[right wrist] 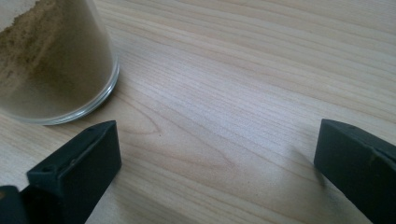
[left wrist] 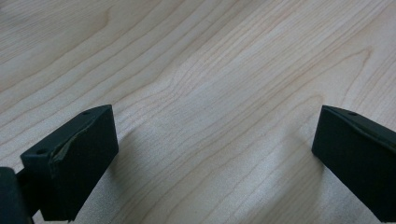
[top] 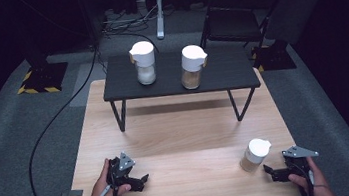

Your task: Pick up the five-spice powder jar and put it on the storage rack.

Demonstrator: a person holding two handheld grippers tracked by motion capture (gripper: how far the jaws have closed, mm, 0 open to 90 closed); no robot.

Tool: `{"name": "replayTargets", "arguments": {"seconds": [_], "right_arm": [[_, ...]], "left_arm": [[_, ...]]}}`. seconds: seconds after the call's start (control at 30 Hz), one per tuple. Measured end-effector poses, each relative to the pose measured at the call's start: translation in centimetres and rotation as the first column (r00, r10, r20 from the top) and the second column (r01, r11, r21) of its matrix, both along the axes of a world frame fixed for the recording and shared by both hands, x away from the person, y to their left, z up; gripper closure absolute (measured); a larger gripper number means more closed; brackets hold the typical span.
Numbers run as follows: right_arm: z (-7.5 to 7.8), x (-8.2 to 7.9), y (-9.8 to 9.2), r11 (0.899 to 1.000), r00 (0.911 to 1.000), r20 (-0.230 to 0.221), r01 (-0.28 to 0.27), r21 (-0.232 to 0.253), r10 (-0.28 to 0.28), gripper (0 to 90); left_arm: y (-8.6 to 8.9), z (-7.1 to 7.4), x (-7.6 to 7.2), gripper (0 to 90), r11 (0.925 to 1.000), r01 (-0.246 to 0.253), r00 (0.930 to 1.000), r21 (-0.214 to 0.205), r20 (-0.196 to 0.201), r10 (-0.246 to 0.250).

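Three glass jars with white lids are in the high view. One with brown powder (top: 255, 155) stands on the wooden table (top: 182, 137) near the front right; its glass base (right wrist: 51, 60) fills the upper left of the right gripper view. My right gripper (top: 271, 173) lies just right of and in front of it, open, nothing between its jaws. My left gripper (top: 143, 181) rests open at the front left over bare wood (left wrist: 210, 93). A jar of white grains (top: 144, 62) and another brown-filled jar (top: 192, 66) stand on the dark low shelf (top: 179, 74) farther back.
The shelf stands on thin black legs (top: 120, 115) across the table's far half. A black folding chair (top: 235, 15) is behind the table. A black cable (top: 50, 128) runs over the grey floor at the left.
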State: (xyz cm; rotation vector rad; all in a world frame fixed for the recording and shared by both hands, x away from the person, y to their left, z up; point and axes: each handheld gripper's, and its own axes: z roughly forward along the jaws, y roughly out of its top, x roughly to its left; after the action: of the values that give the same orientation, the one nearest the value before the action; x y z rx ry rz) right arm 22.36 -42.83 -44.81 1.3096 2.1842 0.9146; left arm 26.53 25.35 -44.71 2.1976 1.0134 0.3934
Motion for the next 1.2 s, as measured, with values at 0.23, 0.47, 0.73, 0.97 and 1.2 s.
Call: {"name": "replayTargets", "arguments": {"seconds": [0.23,0.47,0.73,0.97,1.2], "right_arm": [[0.5,-0.6,-0.4,0.998,0.9976,0.013,-0.068,-0.001,0.068,1.8],[1.0,-1.0,-0.8,0.992,0.9915,0.033,-0.126,0.015,0.126,1.8],[1.3,-1.2,-1.1,0.98,0.9796,0.045,-0.198,0.038,0.196,1.7],[1.6,-1.2,-1.0,0.97,0.9699,0.052,-0.24,0.046,0.238,1.7],[1.5,-1.2,-1.0,0.964,0.9654,0.068,-0.256,0.072,0.252,1.7]], "left_arm": [[0.0,0.0,-0.1,0.0,1.0,-0.002,1.0,-0.001,0.001,0.002],[0.0,0.0,-0.1,0.0,1.0,-0.003,1.0,0.0,0.001,0.003],[0.0,0.0,-0.1,0.0,1.0,-0.004,1.0,0.0,0.0,0.004],[0.0,0.0,-0.1,0.0,1.0,-0.005,1.0,0.0,0.0,0.005],[-0.1,0.0,-0.1,0.0,1.0,-0.004,1.0,0.002,0.001,0.004]]}}
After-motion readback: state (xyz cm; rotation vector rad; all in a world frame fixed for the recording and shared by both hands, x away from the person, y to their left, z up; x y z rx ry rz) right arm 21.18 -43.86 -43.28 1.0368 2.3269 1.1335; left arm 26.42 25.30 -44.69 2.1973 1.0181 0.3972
